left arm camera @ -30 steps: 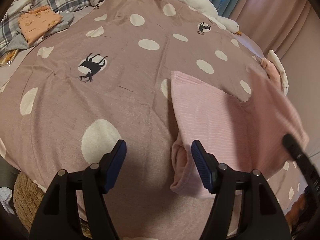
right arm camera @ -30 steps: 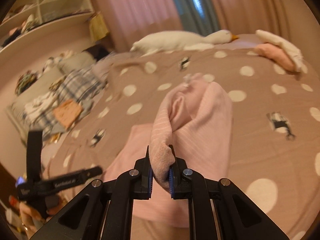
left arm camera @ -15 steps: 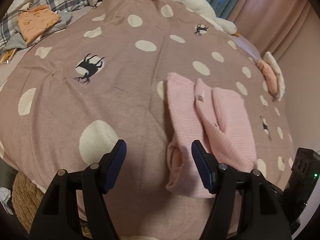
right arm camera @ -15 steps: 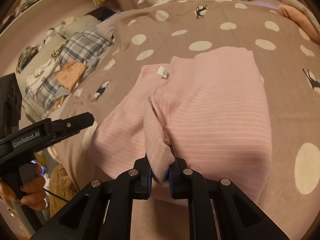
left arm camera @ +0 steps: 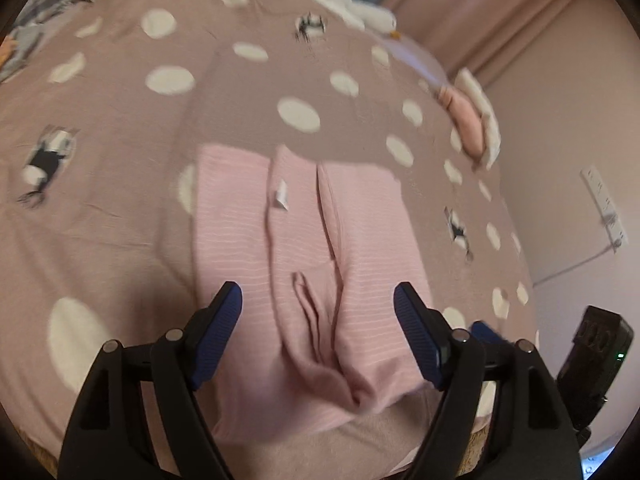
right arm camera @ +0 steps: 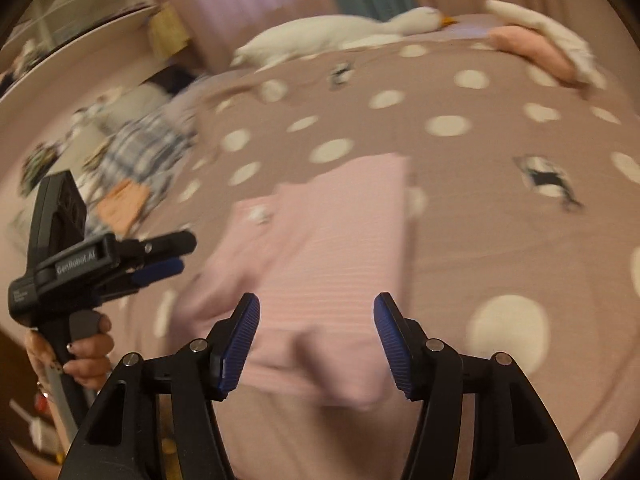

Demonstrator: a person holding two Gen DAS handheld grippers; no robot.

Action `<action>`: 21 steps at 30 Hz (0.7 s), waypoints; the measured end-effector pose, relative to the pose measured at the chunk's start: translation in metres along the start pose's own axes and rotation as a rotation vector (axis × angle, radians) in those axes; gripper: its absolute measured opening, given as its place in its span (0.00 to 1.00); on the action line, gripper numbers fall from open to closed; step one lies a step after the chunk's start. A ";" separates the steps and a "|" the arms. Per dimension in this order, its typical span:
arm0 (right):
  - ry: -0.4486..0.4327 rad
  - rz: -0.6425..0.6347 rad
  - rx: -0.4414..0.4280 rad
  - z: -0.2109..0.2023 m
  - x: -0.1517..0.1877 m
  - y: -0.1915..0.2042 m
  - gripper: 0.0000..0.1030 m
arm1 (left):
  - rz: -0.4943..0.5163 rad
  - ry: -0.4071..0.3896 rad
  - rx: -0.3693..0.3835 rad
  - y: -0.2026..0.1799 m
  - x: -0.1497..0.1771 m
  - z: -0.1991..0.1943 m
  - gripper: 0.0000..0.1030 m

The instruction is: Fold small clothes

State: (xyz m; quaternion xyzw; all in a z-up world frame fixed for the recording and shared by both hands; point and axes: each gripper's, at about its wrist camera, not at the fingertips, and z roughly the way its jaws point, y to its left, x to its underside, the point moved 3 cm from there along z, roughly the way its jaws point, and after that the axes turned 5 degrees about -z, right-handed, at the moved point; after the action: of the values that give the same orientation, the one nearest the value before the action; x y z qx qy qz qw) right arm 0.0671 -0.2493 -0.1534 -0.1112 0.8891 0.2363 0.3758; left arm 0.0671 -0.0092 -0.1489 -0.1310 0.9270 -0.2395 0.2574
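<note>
A pink striped garment (left arm camera: 304,264) lies folded lengthwise on the dotted bedspread, a white label (left arm camera: 281,196) showing near its far end. It also shows in the right wrist view (right arm camera: 320,256). My left gripper (left arm camera: 318,316) is open and empty, hovering over the garment's near end. My right gripper (right arm camera: 316,328) is open and empty above the garment's near edge. The left gripper appears in the right wrist view (right arm camera: 160,256) at the left, held by a hand.
The mauve bedspread (left arm camera: 120,120) with white dots covers the bed. A white goose plush (right arm camera: 340,32) lies at the far edge. A folded pink and white pile (left arm camera: 472,120) sits at the far right. Plaid and orange clothes (right arm camera: 132,168) lie at the left.
My right gripper has opened and let go of the pink garment, which now lies flat. My left gripper has moved right over the garment's near end.
</note>
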 end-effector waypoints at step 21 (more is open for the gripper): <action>0.046 0.063 0.040 0.011 0.010 -0.023 0.57 | 0.057 0.104 -0.005 -0.013 -0.003 0.068 0.11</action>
State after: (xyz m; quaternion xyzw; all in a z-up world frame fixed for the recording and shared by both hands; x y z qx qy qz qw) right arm 0.0753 -0.2642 -0.1749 -0.0809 0.9051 0.2279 0.3497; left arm 0.1076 -0.0447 -0.1925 -0.0925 0.9430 -0.2364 0.2152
